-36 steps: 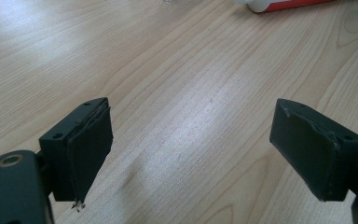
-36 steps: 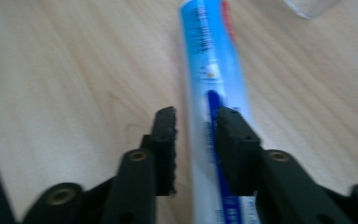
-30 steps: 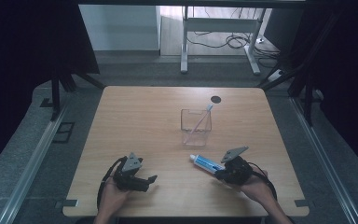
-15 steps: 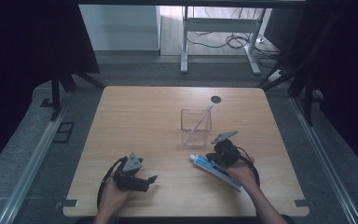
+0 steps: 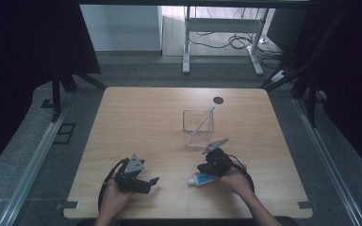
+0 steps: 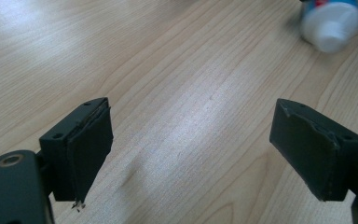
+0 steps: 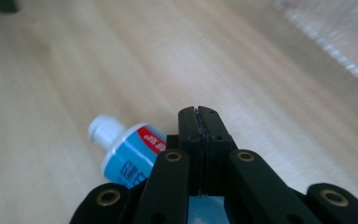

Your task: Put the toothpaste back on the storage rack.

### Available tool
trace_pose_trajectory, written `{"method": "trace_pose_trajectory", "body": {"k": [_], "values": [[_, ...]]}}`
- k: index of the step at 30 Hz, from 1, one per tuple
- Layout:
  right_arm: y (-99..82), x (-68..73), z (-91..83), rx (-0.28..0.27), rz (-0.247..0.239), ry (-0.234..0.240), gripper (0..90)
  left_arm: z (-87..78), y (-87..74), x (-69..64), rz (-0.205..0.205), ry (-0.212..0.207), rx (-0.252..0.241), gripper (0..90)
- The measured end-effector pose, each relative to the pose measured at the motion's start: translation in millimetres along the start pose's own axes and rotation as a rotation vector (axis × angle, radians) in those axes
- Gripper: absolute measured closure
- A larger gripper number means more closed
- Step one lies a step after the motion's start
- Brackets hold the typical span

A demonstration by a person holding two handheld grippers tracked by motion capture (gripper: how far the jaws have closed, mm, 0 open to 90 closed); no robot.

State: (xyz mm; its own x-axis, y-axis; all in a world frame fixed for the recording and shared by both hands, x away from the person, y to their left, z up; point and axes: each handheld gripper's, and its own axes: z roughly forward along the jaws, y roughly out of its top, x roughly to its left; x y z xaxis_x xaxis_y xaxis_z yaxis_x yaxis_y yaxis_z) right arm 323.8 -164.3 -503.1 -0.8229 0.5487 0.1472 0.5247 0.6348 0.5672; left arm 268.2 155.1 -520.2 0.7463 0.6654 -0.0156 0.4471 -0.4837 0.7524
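Right claw [image 5: 206, 173] is clamped on the flat tail of the toothpaste tube [image 5: 201, 179], jaws pressed together on it in the right gripper view; the tube's long axis runs out left of the claw, white cap [image 7: 103, 130] leading, low over the surface [image 5: 136, 122]. Left claw [image 5: 152, 182] rests wide and holds nothing (farther from the tube). Beyond, just past the right claw, stands the clear holder [image 5: 198, 128] with a toothbrush [image 5: 202, 121] leaning in it, likely the tube's target.

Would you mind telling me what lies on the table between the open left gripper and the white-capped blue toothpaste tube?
Only bare wooden tabletop separates left gripper from toothpaste tube, per the left gripper view.
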Motion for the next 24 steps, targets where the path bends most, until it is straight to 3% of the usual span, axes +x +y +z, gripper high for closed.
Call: {"method": "trace_pose_trajectory", "body": {"k": [6, 12, 24], "values": [[-22.9, 7.4, -13.6, 0.014, 0.015, 0.027, 87.1, 0.5, 0.3, -0.5, 0.003, -0.001, 0.002, 13.4], [-46.1, 8.7, -32.6, 0.021, 0.027, 0.022, 86.5, 1.4, 0.5, -1.7, 0.003, -0.001, 0.001, 13.4], [-81.7, -10.0, -66.3, 0.061, 0.078, -0.044, 83.2, 2.6, 0.8, -2.2, 0.006, -0.003, 0.005, 13.4]]}}
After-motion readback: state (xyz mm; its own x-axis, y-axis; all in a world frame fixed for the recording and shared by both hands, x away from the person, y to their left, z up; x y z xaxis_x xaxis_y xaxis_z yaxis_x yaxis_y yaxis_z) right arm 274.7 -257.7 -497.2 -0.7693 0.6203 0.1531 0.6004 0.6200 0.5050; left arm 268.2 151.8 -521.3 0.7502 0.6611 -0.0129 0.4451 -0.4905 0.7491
